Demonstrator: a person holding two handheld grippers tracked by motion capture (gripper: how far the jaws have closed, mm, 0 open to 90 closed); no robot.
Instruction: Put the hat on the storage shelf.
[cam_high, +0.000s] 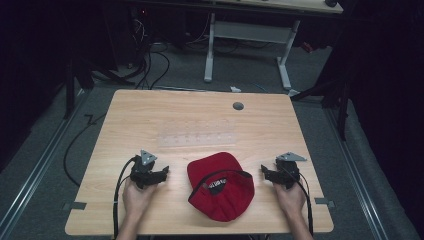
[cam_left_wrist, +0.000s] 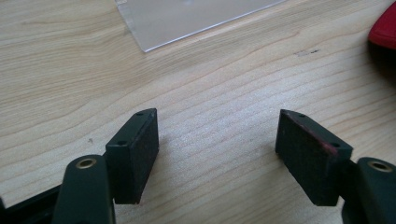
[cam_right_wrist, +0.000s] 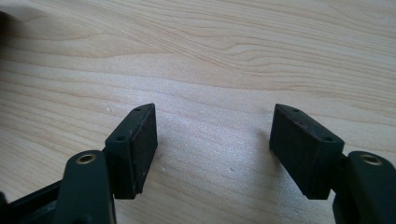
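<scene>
Light wood bench in a dark room with grey floor. Red cap lies between left gripper and right gripper, inside up, brim toward the far-left, long axis diagonal. Both jaws spread, empty.

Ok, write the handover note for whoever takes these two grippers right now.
Left gripper: open, nothing between its jaws, low over bare wood left of the red cap.
Right gripper: open, nothing between its jaws, right of the cap.
Cap: lies between the two grippers near the front of the table, its black-lined opening facing up, touched by neither.
Clear plastic sheet: flat on the table behind the cap.
Done: nothing visible yet.
Left: probably to grasp the cap.
</scene>
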